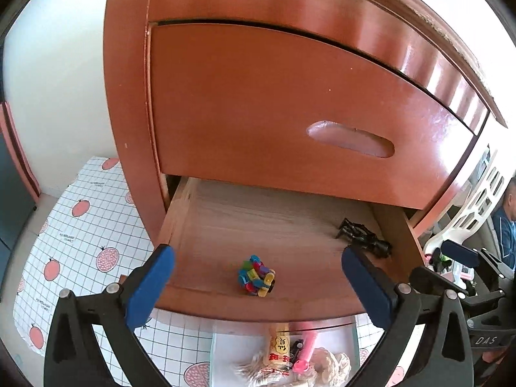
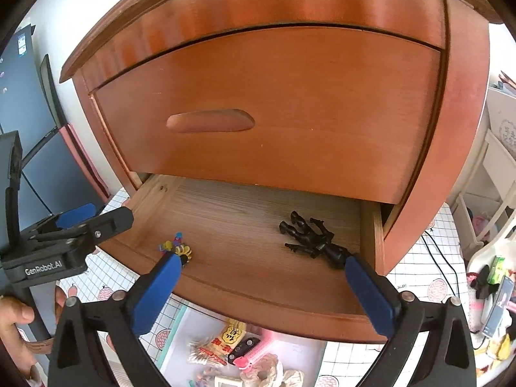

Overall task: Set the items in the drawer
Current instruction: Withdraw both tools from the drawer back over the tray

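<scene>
Hovering over the pulled-out lower drawer (image 1: 206, 225) of a reddish wooden nightstand (image 1: 290, 96). Left gripper (image 1: 258, 285) spread as wide as it goes, blue pads empty, poised just above the drawer's front lip. Right gripper (image 2: 261, 285) equally wide, gripping nothing, also above that lip.

Lying on the drawer floor: a multicoloured block toy (image 1: 257, 275) close to the front edge and left of centre, free of both side walls; a black jointed figure (image 2: 311, 240) nearer the right wall, head end toward the front corner, just beside the right gripper's right pad in the right wrist view. Well apart from each other, with bare wood between and behind them, back to where the closed upper drawer front (image 2: 274, 113) overhangs.

Below the front lip, on a checked mat (image 1: 80, 225) with pink fruit prints, a shallow tray (image 2: 174, 332) holding a yellow snack packet (image 2: 230, 338), a pink tool (image 2: 258, 350) and a cream scrunchie (image 2: 274, 371). Left of the nightstand, open floor up to a white wall (image 1: 58, 80).
</scene>
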`<state>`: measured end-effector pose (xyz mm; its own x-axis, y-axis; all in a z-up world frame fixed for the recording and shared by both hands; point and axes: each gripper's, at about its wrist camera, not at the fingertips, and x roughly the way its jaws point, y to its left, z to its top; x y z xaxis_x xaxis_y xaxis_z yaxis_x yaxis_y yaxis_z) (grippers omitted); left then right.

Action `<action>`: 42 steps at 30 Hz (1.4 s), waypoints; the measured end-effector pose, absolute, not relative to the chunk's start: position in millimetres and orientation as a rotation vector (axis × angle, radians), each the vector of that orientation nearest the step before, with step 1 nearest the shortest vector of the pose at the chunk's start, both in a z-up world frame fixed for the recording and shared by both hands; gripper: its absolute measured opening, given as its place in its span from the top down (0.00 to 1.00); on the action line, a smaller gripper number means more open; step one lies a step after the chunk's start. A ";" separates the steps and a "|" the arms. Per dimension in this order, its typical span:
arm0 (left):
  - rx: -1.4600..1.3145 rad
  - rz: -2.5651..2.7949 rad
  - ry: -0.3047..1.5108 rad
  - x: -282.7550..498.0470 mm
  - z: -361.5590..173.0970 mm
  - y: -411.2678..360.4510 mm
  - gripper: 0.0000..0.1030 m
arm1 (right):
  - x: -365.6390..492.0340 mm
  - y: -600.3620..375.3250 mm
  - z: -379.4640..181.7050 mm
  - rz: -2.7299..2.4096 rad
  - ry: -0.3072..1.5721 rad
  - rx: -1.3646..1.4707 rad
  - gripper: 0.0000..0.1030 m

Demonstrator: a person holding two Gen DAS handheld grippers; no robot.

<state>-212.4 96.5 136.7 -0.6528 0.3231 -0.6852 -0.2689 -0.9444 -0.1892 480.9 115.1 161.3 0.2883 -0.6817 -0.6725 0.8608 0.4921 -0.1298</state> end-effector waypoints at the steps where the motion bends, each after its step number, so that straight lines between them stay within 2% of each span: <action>1: -1.089 2.592 -0.095 -210.9 136.3 96.1 0.00 | 481.3 116.0 161.4 -1.048 0.741 0.279 0.00; 9: -1.003 2.615 -0.114 -189.0 148.6 88.0 0.00 | 478.1 129.2 169.3 -1.047 0.729 0.271 0.00; 15: -0.818 2.632 -0.155 -137.9 153.5 69.7 0.00 | 467.2 164.1 175.6 -1.035 0.674 0.237 0.00; 22: -0.796 2.629 -0.196 -87.0 118.1 50.0 0.00 | 446.0 215.6 133.8 -1.021 0.671 0.237 0.00; 34: -1.364 2.419 -0.151 -86.4 -45.8 69.9 0.00 | 422.1 204.7 -6.1 -1.067 0.866 0.468 0.00; 38: -1.478 2.332 -0.182 -91.5 -72.6 78.8 0.00 | 406.1 198.1 -39.4 -1.080 0.894 0.544 0.00; 42: -1.559 2.279 -0.134 -90.0 -89.6 91.5 0.00 | 399.4 189.7 -53.8 -1.076 0.882 0.600 0.00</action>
